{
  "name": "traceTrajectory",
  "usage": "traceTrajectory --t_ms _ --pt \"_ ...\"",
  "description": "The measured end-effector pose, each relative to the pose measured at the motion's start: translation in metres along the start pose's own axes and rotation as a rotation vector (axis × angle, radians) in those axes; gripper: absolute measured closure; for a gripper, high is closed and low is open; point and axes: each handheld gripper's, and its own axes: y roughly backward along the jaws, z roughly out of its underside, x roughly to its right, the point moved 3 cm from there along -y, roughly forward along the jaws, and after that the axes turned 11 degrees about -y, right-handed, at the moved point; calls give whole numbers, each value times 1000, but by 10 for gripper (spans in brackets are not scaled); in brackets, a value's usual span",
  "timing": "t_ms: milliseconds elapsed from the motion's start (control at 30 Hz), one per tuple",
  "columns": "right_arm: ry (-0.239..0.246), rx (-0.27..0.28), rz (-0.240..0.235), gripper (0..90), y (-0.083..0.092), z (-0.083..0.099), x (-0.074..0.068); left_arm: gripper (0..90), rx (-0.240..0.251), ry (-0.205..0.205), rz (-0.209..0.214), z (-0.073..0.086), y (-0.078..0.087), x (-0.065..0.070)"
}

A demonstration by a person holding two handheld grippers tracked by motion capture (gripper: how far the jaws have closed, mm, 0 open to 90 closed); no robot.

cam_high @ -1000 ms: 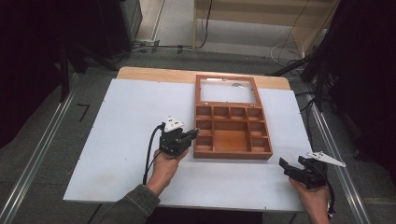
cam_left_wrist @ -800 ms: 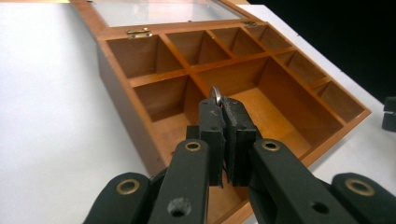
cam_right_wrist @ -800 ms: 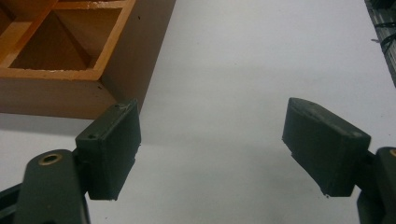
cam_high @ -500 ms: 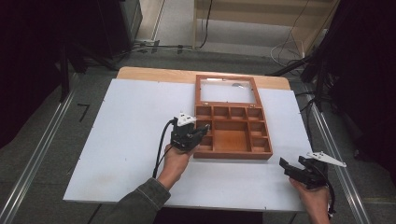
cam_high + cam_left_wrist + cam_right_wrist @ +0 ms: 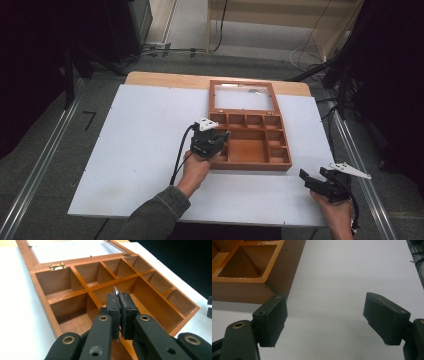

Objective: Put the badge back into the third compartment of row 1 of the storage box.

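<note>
We hold the left gripper (image 5: 119, 296) with its jaws clamped on a small thin metal piece (image 5: 115, 290) — it looks like a ring or washer, though we cannot tell which — gripped on edge so that its rim stands up just above the jaw tips. In the high view the left gripper (image 5: 210, 141) hangs over the near-left corner of the open wooden box (image 5: 278, 164), whose glazed lid (image 5: 243, 98) lies folded back flat on the tabletop (image 5: 135, 145). The relation that governs the coming move is this: seen along the jaws, the large central compartment (image 5: 150, 307) lies directly ahead of and below the metal piece, the near-left compartment (image 5: 72, 312) sits to its left across a thin divider, and a row of small compartments runs along the hinge side beyond. We judge a short advance and descent would place the piece in the large compartment. The left hand is plainly the nearer one — the right gripper (image 5: 320, 181) rests well apart at the near-right tabletop edge, its jaws standing wide apart and empty, the box's (image 5: 244, 287) corner just beyond them.
</note>
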Motion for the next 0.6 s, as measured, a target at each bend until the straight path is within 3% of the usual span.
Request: traceTrajectory --t_ms 600 --pt "-3 -5 -5 176 0 1 2 881 -23 -21 1 -17 -33 13"
